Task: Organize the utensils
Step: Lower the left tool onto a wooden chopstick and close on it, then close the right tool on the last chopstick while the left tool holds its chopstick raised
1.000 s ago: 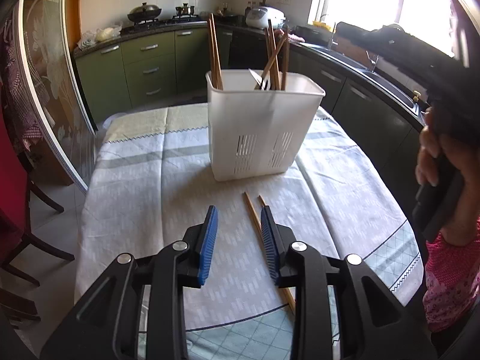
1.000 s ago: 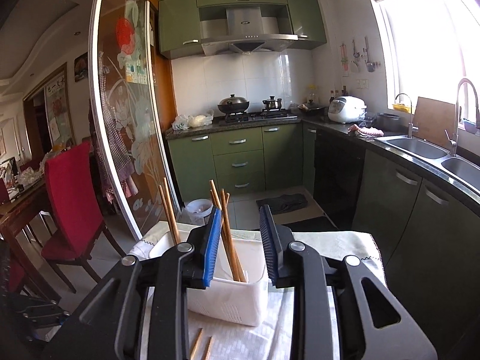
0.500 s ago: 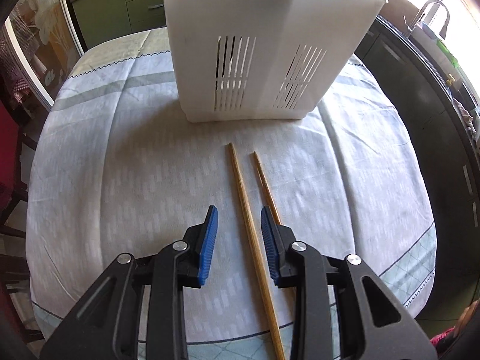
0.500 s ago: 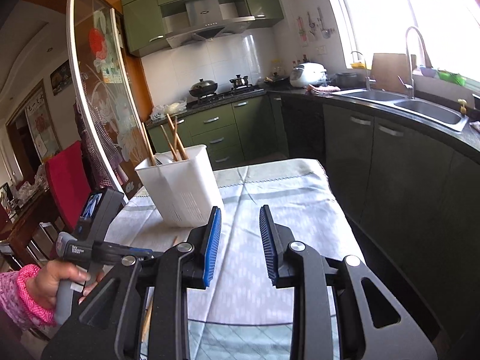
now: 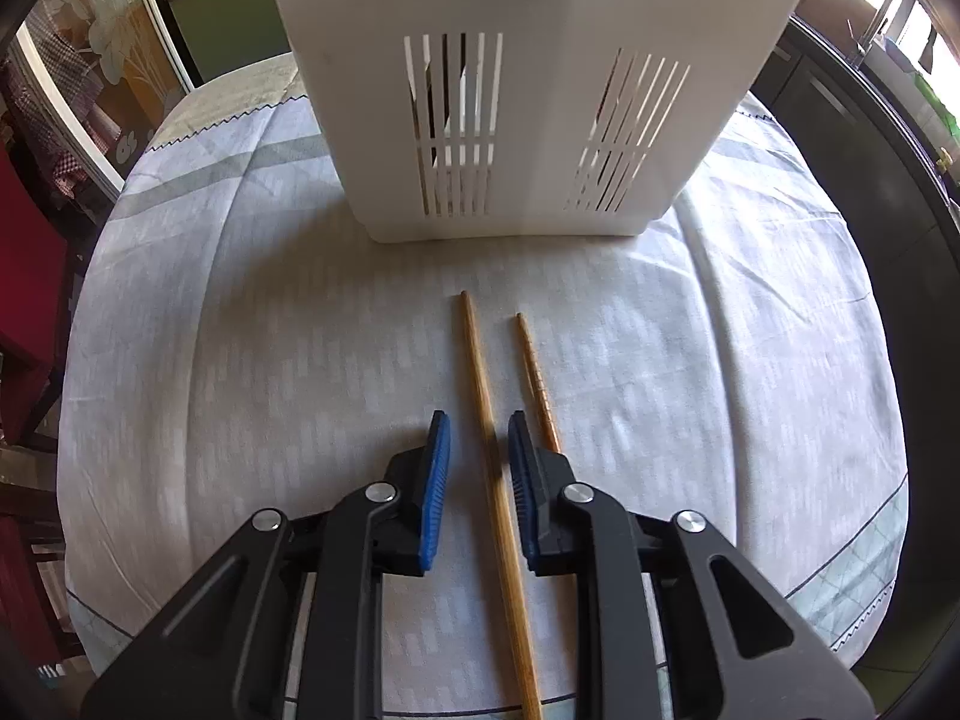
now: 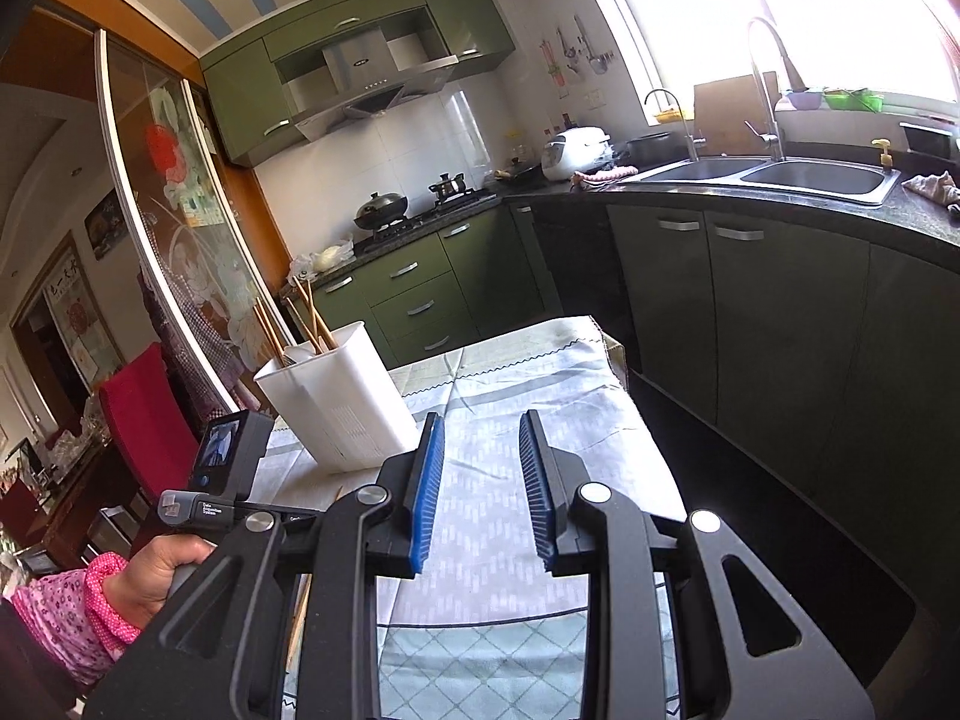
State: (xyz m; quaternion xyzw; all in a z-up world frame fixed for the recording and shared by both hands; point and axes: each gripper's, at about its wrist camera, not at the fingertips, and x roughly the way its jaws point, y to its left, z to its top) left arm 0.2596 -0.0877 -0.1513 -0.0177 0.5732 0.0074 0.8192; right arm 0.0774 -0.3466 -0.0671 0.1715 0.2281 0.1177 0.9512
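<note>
A white slotted utensil holder (image 5: 528, 90) stands on the cloth-covered table (image 5: 240, 360). Two wooden chopsticks lie in front of it. My left gripper (image 5: 479, 438) is open and low over the table, its blue pads either side of the longer chopstick (image 5: 480, 378). The shorter chopstick (image 5: 534, 372) lies just right of the right pad. My right gripper (image 6: 480, 438) is open and empty, above the table's right part. In the right wrist view the holder (image 6: 342, 402) shows several chopsticks (image 6: 306, 318) standing in it.
The left hand and its gripper handle (image 6: 204, 510) show at the left of the right wrist view. A red chair (image 6: 150, 408) stands left of the table. Green cabinets (image 6: 414, 294), a stove and a sink (image 6: 774, 174) line the kitchen behind and to the right.
My left gripper has come down and forward so the longer chopstick now lies between its pads. My right gripper has swung away to the right of the holder.
</note>
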